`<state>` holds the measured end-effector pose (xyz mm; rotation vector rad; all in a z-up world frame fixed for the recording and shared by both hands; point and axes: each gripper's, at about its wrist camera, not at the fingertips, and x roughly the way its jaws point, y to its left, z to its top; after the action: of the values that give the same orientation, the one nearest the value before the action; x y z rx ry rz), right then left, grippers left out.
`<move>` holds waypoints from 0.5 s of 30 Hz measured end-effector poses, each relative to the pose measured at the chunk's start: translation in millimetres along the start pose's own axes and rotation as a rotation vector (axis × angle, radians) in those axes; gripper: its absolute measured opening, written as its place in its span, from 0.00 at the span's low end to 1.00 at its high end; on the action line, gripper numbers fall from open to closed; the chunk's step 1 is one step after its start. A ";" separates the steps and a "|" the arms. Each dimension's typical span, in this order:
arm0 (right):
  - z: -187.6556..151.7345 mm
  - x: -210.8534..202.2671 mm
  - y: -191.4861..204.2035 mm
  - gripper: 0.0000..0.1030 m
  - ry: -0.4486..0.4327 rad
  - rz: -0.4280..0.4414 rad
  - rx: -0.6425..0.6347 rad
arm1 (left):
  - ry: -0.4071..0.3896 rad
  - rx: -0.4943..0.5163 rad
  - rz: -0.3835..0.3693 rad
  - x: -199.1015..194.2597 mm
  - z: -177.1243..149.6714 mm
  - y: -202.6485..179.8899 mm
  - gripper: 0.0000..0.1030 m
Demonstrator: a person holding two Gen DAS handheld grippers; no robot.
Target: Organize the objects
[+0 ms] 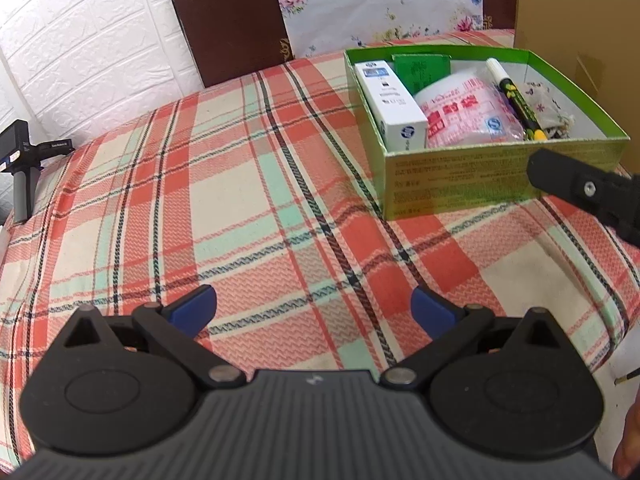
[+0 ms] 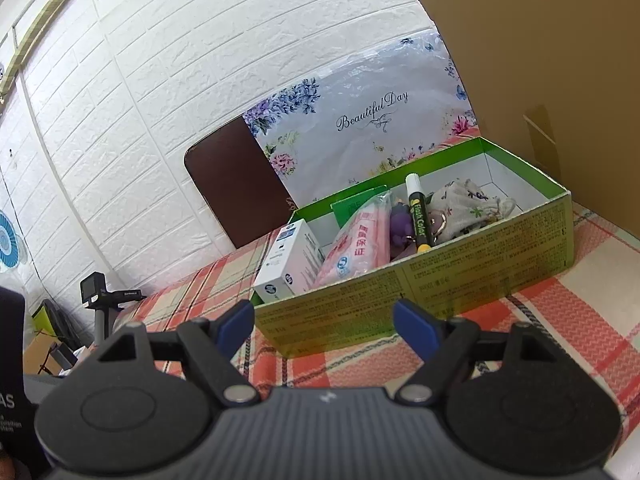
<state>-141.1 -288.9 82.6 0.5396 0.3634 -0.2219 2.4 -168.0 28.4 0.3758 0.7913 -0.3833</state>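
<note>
A green cardboard box [image 1: 460, 176] [image 2: 420, 292] stands on the plaid tablecloth. In it lie a white carton [image 1: 394, 104] [image 2: 292, 264], a pink plastic pack [image 1: 460, 112] [image 2: 356, 248], a black-and-yellow marker [image 1: 516, 96] [image 2: 418, 216], a floral cloth pouch [image 1: 548, 100] [image 2: 464, 204], a green card [image 1: 424, 68] and a purple keyring charm [image 2: 400, 224]. My left gripper [image 1: 314, 308] is open and empty over bare cloth, left of the box. My right gripper [image 2: 324, 320] is open and empty just before the box's near wall; its finger [image 1: 568, 178] shows in the left wrist view.
The plaid cloth [image 1: 240, 184] covers the table. A brown chair back [image 1: 228, 20] and a floral bag [image 1: 380, 0] stand behind. A large cardboard box [image 2: 560, 80] is at the right. A camera on a stand [image 1: 20, 160] is at the left edge.
</note>
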 end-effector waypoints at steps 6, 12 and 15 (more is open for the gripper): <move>-2.6 1.2 -0.6 0.77 0.006 -0.007 0.009 | 0.029 0.015 -0.020 4.4 -3.9 -6.3 1.00; -4.9 3.6 -2.6 0.77 0.017 -0.011 0.019 | 0.059 0.021 -0.035 9.6 -7.5 -9.4 1.00; -6.8 5.6 -2.4 0.78 0.026 -0.012 0.022 | 0.074 0.025 -0.039 12.2 -9.0 -11.4 1.00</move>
<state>-138.5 -287.8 73.9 0.5626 0.3896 -0.2312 -0.6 -176.0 11.4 0.4004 0.8680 -0.4182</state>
